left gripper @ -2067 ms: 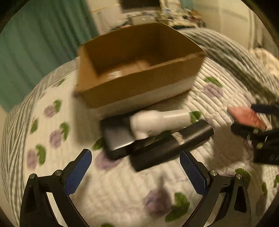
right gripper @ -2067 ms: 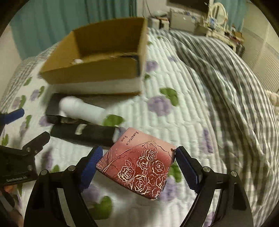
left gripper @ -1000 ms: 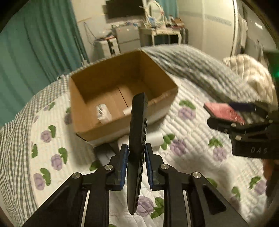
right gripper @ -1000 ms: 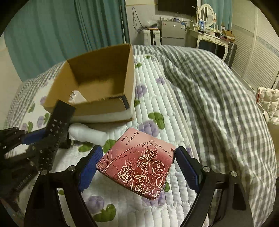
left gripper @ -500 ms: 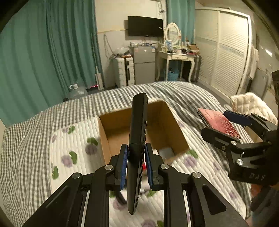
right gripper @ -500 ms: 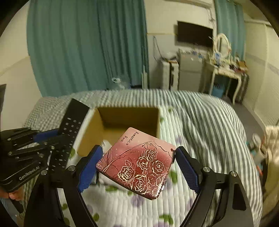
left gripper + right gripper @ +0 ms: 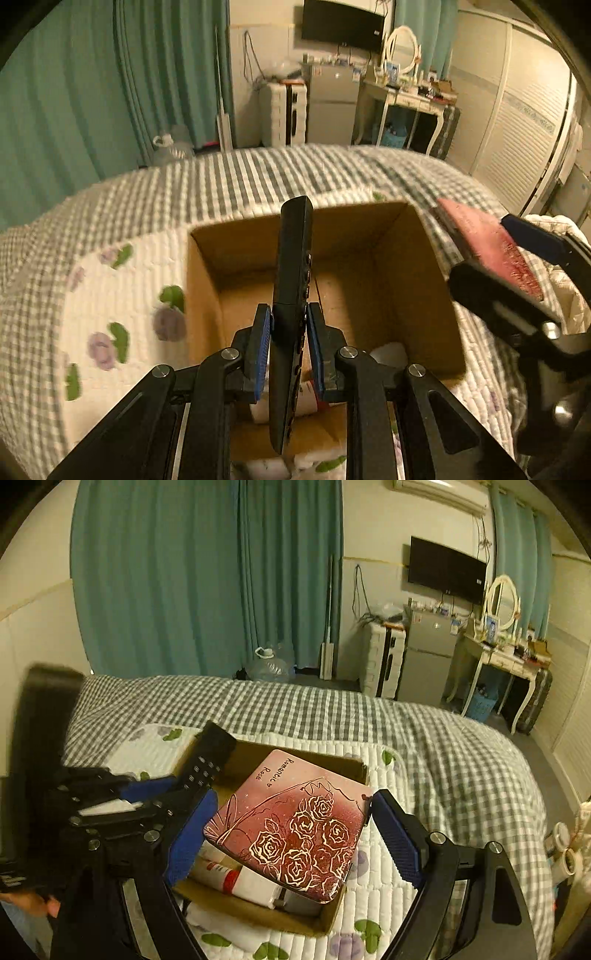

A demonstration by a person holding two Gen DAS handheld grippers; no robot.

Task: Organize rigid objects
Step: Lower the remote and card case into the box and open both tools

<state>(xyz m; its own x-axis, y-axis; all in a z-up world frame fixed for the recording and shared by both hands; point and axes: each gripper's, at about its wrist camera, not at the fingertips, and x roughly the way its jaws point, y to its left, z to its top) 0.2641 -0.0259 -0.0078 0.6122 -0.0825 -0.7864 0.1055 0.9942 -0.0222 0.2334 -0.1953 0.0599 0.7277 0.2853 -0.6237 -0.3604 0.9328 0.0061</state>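
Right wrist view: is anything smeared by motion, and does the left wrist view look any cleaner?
Right wrist view: the left gripper and its remote are smeared at the left edge, while the rose tin is crisp. Left wrist view: bedspread and cardboard box are softly blurred, the right gripper too. Both views have dim yellowish light and fisheye bending.

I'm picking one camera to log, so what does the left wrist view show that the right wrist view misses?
Left wrist only: the bare floor and inner walls of the cardboard box, and the remote seen edge-on between the left gripper's pads.

Right wrist only: the rose-printed top of the pink tin in the right gripper, and an air conditioner.

Both: box, remote, tin, checked bedspread.
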